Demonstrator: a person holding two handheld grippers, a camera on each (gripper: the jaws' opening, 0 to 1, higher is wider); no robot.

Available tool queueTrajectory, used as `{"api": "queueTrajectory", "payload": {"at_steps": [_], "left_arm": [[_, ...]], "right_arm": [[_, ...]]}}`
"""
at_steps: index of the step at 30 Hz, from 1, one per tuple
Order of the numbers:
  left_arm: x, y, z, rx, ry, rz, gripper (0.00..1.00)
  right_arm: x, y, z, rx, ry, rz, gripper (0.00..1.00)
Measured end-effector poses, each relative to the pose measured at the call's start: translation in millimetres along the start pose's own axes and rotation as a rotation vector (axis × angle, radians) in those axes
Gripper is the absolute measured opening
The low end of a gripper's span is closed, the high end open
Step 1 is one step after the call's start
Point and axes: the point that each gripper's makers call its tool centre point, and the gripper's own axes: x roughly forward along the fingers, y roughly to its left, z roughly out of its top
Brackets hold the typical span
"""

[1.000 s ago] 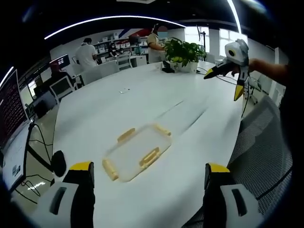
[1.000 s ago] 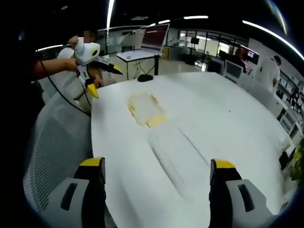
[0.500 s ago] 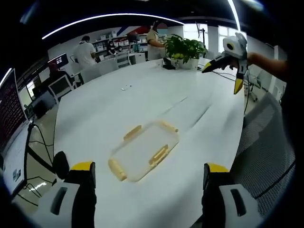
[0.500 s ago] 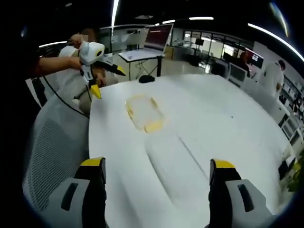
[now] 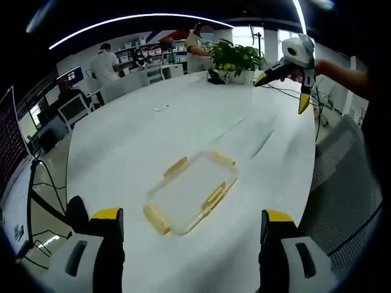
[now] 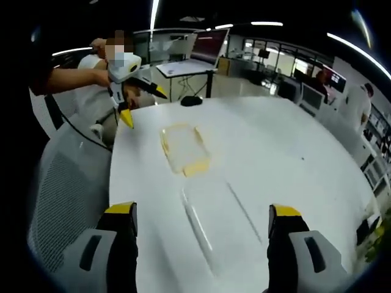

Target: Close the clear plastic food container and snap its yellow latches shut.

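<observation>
**Approach toward lid, nothing closed yet**

Lid (image 5: 194,190) is now seen larger and nearer the middle of the left gripper view than half a second ago, framed between the two jaws. Since the whole picture has shifted with it, this is read as the left tool (image 5: 192,215) having been brought lower and closer, not as the lid having been moved. In the right gripper view the clear base (image 6: 211,223) has likewise come nearer the bottom of the picture, so the right tool (image 6: 203,209) is judged to have been advanced toward it.

For the task this means only the reach has begun. The lid has not been lifted, the container is not closed, and no latch (image 5: 214,196) has been snapped.

Both tools are held spread wide, with nothing pinched between the jaws.

The lid lies flat on the white tabletop (image 5: 122,140), near its edge, with yellow latches along its sides. It sits ahead of the left tool and apart from it, without contact. The base lies on the same tabletop, apart from the lid and just ahead of the right tool, also untouched; its outline is faint and little more can be told of it. The lid is found farther along the tabletop from the right tool, beyond the base, with the left tool held in the air beside it
</observation>
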Motion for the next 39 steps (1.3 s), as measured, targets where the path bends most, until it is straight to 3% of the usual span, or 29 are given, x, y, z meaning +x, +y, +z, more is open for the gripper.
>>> {"api": "queueTrajectory", "payload": {"at_steps": [17,33,39], "left_arm": [[11.7,18.9,-8.6,0.03,0.036,-0.044,0.83],[30.0,33.5,-26.1,0.131,0.112,-0.108,0.73],[35.9,36.4,-26.1,0.192,0.123,-0.152,0.64]], "right_arm": [[28.4,-5.7,19.0,-0.077,0.017,0.06,0.83],[61.1,-5.4,29.9,-0.101,0.066,0.128,0.76],[72.3,-2.9,32.5,-0.118,0.09,0.145,0.73]]}}
